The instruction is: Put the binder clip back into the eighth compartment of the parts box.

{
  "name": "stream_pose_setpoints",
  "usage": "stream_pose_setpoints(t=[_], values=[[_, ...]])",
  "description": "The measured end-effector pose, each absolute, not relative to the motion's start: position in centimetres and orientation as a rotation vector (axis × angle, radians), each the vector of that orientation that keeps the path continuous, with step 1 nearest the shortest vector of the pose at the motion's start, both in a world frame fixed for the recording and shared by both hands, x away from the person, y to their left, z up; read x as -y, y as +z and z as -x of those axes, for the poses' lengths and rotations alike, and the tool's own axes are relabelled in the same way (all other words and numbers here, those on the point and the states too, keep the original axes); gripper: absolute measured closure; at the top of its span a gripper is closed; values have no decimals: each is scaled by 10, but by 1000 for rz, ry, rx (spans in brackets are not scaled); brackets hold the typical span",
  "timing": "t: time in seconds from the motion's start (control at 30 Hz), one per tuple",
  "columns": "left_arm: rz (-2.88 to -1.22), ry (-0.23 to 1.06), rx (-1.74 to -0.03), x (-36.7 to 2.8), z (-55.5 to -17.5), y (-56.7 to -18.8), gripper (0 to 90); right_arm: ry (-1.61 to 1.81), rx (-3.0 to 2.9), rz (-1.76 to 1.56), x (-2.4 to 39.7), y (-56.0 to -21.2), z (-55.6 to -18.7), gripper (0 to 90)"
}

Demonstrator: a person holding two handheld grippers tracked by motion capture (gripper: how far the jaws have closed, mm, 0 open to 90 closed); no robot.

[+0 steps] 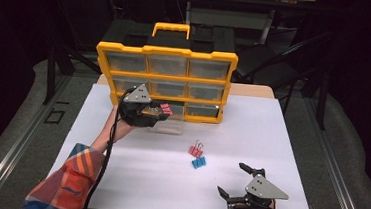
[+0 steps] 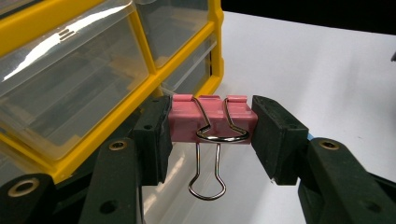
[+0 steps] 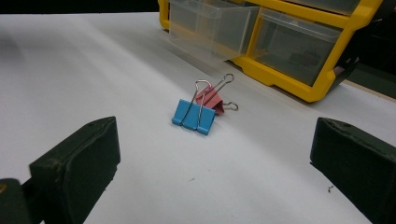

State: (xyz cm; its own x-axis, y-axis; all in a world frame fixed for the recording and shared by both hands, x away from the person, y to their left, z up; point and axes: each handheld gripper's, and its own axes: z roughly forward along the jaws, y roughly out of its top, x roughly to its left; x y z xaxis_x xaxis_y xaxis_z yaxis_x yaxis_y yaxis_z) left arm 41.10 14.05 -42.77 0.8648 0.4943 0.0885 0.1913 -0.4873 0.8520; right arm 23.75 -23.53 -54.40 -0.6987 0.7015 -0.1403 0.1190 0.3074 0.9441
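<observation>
High view: your left hand-held gripper (image 1: 159,111) grasps one pink clip (image 1: 165,108) above the pulled-out drawer (image 1: 169,126); two clips (image 1: 197,156) remain, right hand-held gripper (image 1: 232,181) released.

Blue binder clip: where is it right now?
In the high view the blue binder clip lies mid-table, touching a pink clip, ahead of the open right gripper.

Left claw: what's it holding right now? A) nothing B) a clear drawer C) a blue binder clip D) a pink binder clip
D: in the left gripper view, the left claw is shut on the pink clip, one pad against each end, beside the yellow organizer; the blue clip lies on the table.
</observation>
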Motion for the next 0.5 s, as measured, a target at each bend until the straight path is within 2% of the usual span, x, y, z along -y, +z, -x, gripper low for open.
stream_pose_setpoints(t=[0.5], values=[[-2034, 489, -693, -137, -429, -433, 498, 1400, -2037, -727, 235, -544, -238, 11]])
